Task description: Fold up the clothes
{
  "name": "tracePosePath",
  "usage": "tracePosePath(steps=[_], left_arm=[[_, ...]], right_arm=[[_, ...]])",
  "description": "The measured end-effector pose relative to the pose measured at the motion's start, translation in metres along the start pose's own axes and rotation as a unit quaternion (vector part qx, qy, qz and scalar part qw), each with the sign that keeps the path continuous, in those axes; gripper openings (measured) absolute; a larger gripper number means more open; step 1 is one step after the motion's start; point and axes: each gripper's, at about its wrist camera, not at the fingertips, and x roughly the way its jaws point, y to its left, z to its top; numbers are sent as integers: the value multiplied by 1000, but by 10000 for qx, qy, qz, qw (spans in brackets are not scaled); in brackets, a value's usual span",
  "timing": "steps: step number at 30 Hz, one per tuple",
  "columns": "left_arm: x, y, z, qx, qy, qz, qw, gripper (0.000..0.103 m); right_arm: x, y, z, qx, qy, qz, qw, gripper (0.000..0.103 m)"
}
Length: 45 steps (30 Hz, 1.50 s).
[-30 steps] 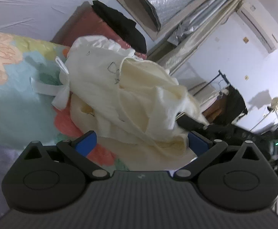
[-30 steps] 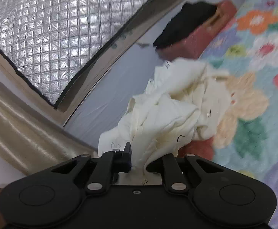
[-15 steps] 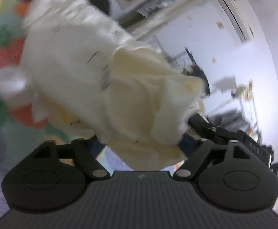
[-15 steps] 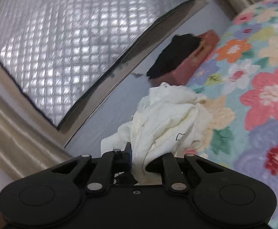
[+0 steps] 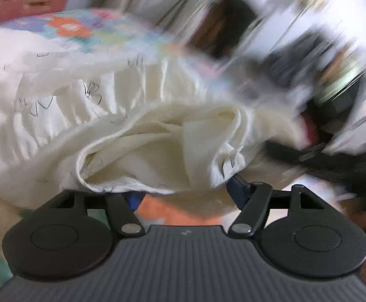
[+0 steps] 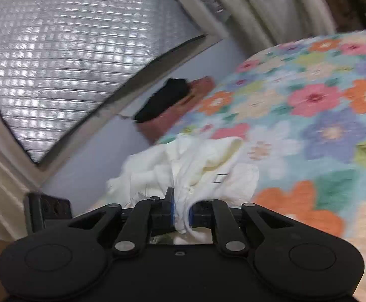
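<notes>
A crumpled cream-white garment (image 6: 193,166) with small black line prints lies bunched on the floral bedspread (image 6: 321,115). My right gripper (image 6: 181,214) is shut on a bunch of its fabric and holds it. In the left wrist view the same garment (image 5: 142,125) fills the middle, with a folded hem draped over my left gripper (image 5: 185,191). Its blue-padded fingers (image 5: 235,188) stand wide apart with cloth lying between and over them. That view is heavily blurred.
A reddish box (image 6: 177,118) with a black cloth (image 6: 165,98) on it sits at the bed's far edge by the wall. A quilted silver panel (image 6: 69,58) leans behind it. Dark clutter and furniture (image 5: 333,80) blur at the left view's right side.
The right gripper has lifted and pulled back with the garment, showing more bedspread. The left gripper has swung in close under the garment, its view turning toward the room.
</notes>
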Motion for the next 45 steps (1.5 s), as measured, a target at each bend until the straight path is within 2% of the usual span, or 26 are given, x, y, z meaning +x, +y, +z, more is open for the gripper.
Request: tracePosePath(steps=[1,4,6,9,10,11,14,17,20,21,22,23,24,26,28,30,32,33,35,36,37,38,40,41,42,45], left_arm=[[8,-16,2,180,117,311,9993,64],[14,-53,11,409,-78,665,9969,62],[13,-75,25,490,-199,701,9961,62],[7,-106,37,469,-299,727,9958,61],[7,-118,42,476,-327,741,9956,61],[9,-132,47,515,-344,755,9952,61],[11,-178,40,622,-449,677,9948,61],[41,-211,33,616,-369,632,9954,61],[83,-231,20,743,185,1107,9909,61],[91,-235,16,941,250,1289,9869,63],[96,-237,12,1129,292,1485,9820,64],[95,-236,8,1292,280,1715,9763,65],[94,-235,5,1454,269,1943,9697,68],[92,-226,4,1604,212,2351,9584,78],[89,-206,11,1460,114,2778,9494,87],[80,-177,17,1015,-56,3266,9397,89],[70,-140,18,295,-320,3682,9287,94],[65,-120,14,-231,-477,3717,9268,94],[64,-83,6,-1262,-559,3292,9341,94],[69,-69,5,-1616,-390,2896,9426,94],[73,-56,4,-1924,-260,2536,9476,94],[76,-49,3,-2062,-248,2356,9494,94],[80,-45,4,-1968,-308,2379,9506,94],[87,-44,6,-1877,-218,2452,9509,94],[94,-44,8,-1785,-129,2524,9509,94],[107,-39,7,-1720,61,2601,9501,94]], right_arm=[[-3,-5,1,112,-52,-67,9999,12],[-17,-10,12,133,-202,-343,9991,11],[-35,-2,23,-80,-391,-574,9976,11],[-75,1,44,-143,-1020,-559,9931,9],[-89,1,52,-237,-1126,-603,9915,8],[-104,0,62,-357,-1212,-691,9896,3],[-146,-12,87,-710,-1385,-917,9835,2],[-176,-43,101,-801,-1355,-1247,9796,3],[-181,-99,95,-163,-720,-839,9937,4],[-179,-118,84,88,-656,-801,9946,9],[-175,-135,71,268,-628,-775,9947,9],[-167,-151,58,472,-598,-794,9939,11],[-160,-168,44,677,-569,-814,9928,22],[-140,-191,24,1073,-316,-803,9905,33],[-112,-198,16,1188,-72,-642,9908,35],[-87,-199,21,1120,3,-542,9922,60],[-69,-200,23,960,16,-343,9948,70],[-55,-200,26,852,86,-286,9959,70],[-26,-199,29,691,361,-261,9966,70],[-14,-201,32,658,449,-254,9965,70],[-5,-203,35,646,514,-244,9963,70],[2,-207,41,694,525,-219,9960,70],[21,-208,42,737,600,-96,9954,72],[31,-208,43,679,653,-91,9955,79],[37,-209,42,562,680,-152,9960,87],[62,-202,36,47,850,-476,9952,90]])
